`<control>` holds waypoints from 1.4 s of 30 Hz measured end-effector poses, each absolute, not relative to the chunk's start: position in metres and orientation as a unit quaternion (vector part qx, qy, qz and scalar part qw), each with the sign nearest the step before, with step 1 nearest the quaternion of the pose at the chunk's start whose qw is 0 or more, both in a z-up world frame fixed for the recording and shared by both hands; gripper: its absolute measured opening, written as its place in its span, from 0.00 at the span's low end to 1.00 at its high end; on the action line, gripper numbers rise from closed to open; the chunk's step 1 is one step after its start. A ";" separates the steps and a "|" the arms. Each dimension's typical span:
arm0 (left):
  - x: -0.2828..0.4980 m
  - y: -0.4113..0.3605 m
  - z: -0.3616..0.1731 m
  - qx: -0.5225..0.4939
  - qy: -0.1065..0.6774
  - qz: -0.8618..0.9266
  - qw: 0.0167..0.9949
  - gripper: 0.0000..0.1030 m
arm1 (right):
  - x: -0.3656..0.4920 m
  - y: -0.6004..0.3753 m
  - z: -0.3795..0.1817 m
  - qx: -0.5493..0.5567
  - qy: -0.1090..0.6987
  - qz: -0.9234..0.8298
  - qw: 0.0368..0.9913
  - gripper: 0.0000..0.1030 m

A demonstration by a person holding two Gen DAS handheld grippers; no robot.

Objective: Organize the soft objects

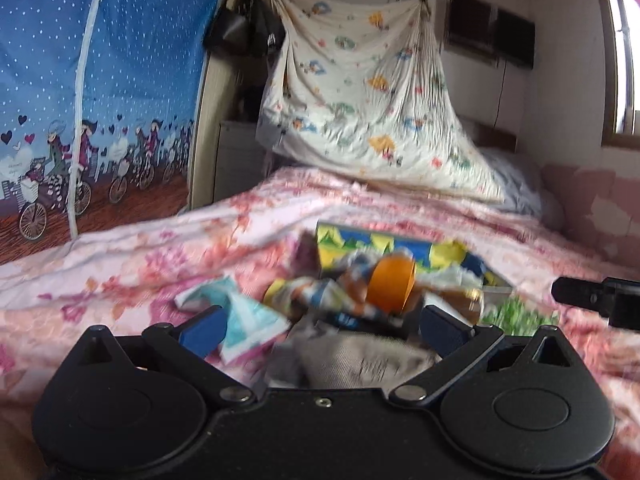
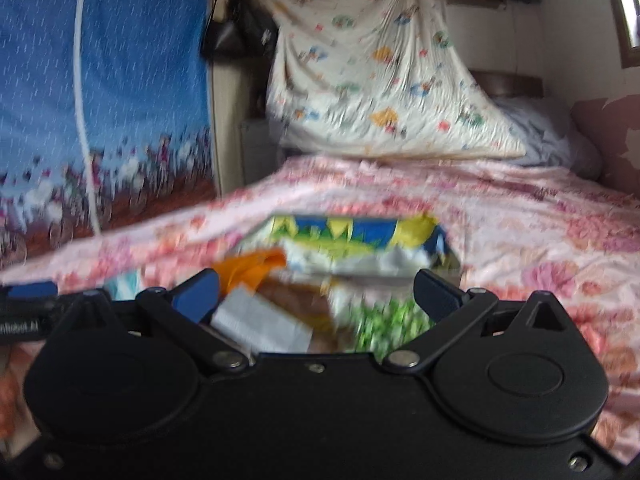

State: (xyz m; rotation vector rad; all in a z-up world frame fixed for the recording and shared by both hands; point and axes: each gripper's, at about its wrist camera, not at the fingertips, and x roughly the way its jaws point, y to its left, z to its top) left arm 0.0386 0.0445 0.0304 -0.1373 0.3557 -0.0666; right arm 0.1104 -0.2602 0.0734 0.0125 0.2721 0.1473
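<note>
Left gripper [image 1: 320,322] low over a floral bedspread [image 1: 132,264], jaws spread wide, gripping nothing. Between and just beyond its fingers, a heap of soft objects [image 1: 344,300]: grey fabric [image 1: 352,360] nearest, a light blue-and-white cloth [image 1: 244,312] to the left, an orange piece [image 1: 390,284] farther in, green patterned fabric [image 1: 516,314] to the right. Behind the heap, a blue-yellow patterned box [image 1: 372,244]. At the right edge of the left wrist view only, the tip of the right gripper [image 1: 580,296].

Right gripper [image 2: 316,292] likewise spread wide and holding nothing, over the same pile, heavily blurred. Shown closer here: a grey-white piece [image 2: 260,320] near the left finger, and brown material beside it, too smeared to identify. Far across the bed, a hanging printed sheet [image 2: 372,68]; far left, a blue curtain [image 2: 132,60].
</note>
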 end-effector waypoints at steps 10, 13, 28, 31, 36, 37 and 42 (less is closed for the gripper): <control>0.051 0.060 0.013 -0.093 0.229 -0.029 0.969 0.99 | 0.106 -0.233 0.052 -0.050 0.227 0.124 0.965 0.99; 0.053 0.055 0.011 -0.091 0.237 -0.037 0.966 0.99 | 0.102 -0.227 0.046 -0.063 0.239 0.137 0.959 0.99; 0.060 0.037 -0.001 -0.064 0.276 -0.097 0.954 0.97 | 0.116 -0.209 0.018 -0.094 0.286 0.151 0.942 0.99; 0.062 0.039 -0.003 -0.077 0.282 -0.100 0.951 0.95 | 0.120 -0.211 0.016 -0.090 0.293 0.150 0.940 0.99; 0.064 0.042 -0.006 -0.094 0.292 -0.108 0.946 0.90 | 0.125 -0.212 0.012 -0.085 0.301 0.157 0.937 0.99; 0.065 0.042 -0.006 -0.096 0.295 -0.110 0.944 0.88 | 0.126 -0.212 0.011 -0.084 0.302 0.159 0.936 0.99; 0.072 0.042 -0.011 -0.118 0.310 -0.119 0.936 0.81 | 0.137 -0.214 0.010 -0.084 0.313 0.173 0.930 0.99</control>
